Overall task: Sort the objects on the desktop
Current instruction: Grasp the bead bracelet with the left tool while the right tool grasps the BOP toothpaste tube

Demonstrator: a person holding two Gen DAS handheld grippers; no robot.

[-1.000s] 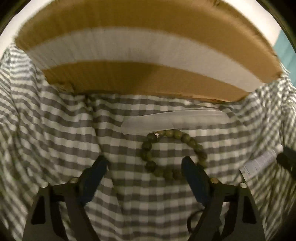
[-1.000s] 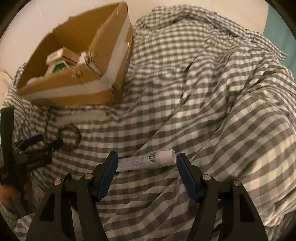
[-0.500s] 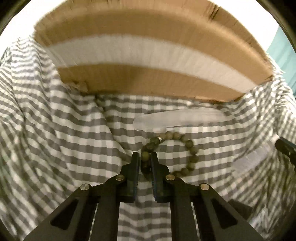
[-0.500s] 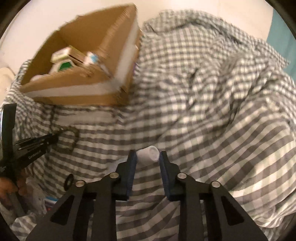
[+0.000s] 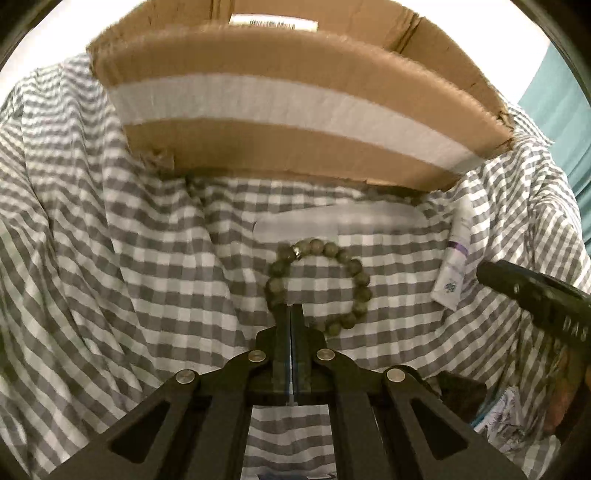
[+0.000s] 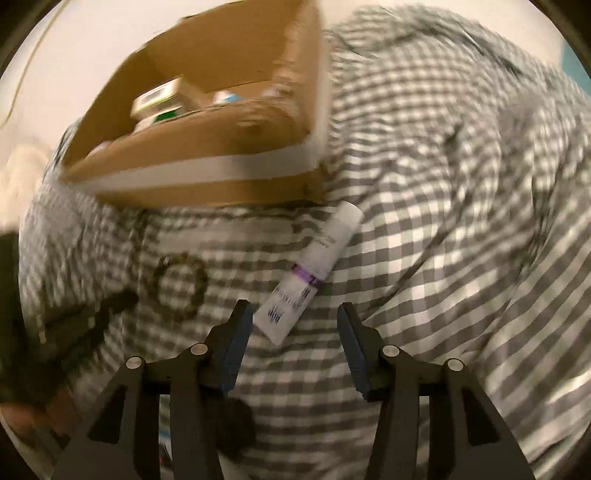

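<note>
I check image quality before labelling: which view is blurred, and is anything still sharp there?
Right wrist view: motion blur smears the cardboard box and bead bracelet; only the right gripper stays sharp. Left wrist view: mostly sharp, bracelet clear, fisheye bending at edges.

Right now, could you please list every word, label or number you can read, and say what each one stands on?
"DAS": white letters on the black right claw; the rest is cut off.
White barcode label on the brown cardboard box: too small to read.
White tube with a purple band: barcode and print too blurred to read.
</note>
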